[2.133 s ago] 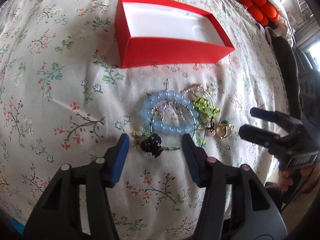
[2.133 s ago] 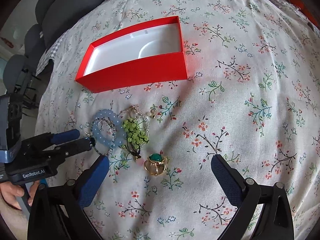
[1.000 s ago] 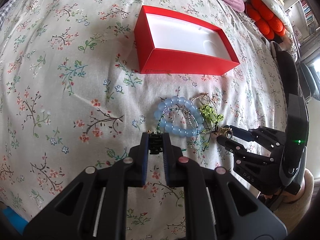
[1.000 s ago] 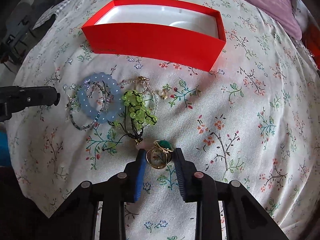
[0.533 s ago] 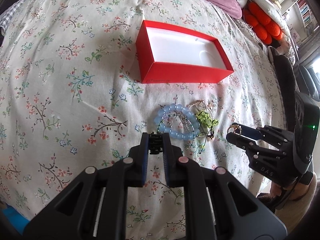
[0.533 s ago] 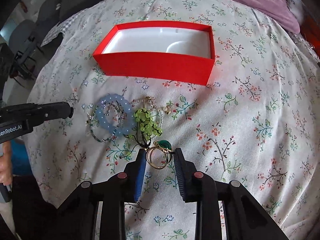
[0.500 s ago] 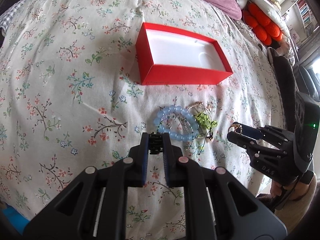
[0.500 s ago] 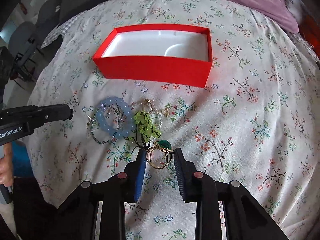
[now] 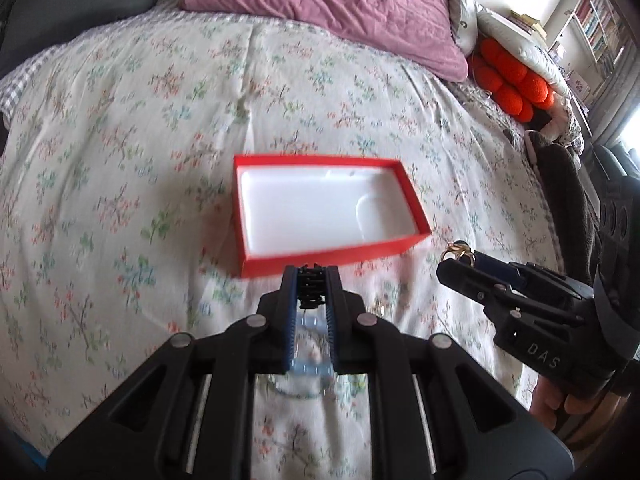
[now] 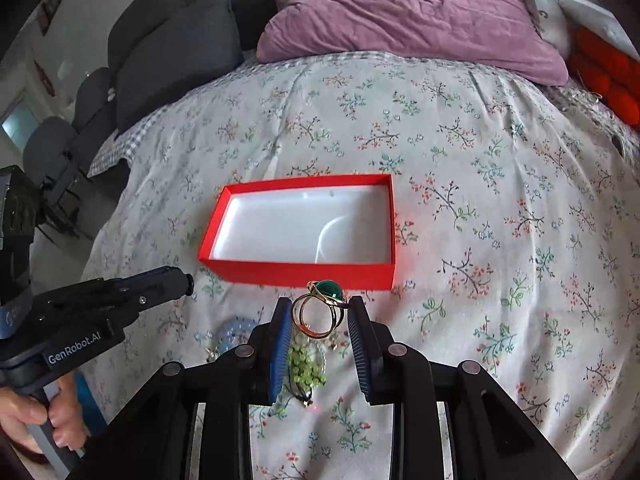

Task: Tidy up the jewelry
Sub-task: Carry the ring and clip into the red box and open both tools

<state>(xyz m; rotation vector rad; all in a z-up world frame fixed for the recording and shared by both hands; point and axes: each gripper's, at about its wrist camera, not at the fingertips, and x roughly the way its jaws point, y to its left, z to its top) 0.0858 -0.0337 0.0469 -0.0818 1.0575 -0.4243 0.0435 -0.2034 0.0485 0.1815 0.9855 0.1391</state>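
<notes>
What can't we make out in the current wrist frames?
- Left wrist view: the small black piece in the left gripper is mostly hidden between the pads; its type is unclear.
- Left wrist view: the blue bead bracelet is motion-blurred and screened by the fingers.
- Right wrist view: the green bead piece is partly hidden by the right gripper, which holds the gold ring.

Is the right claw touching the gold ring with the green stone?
Touching. The right wrist view shows the right claw with both pads pressed on the gold ring, held above the bedspread.
</notes>
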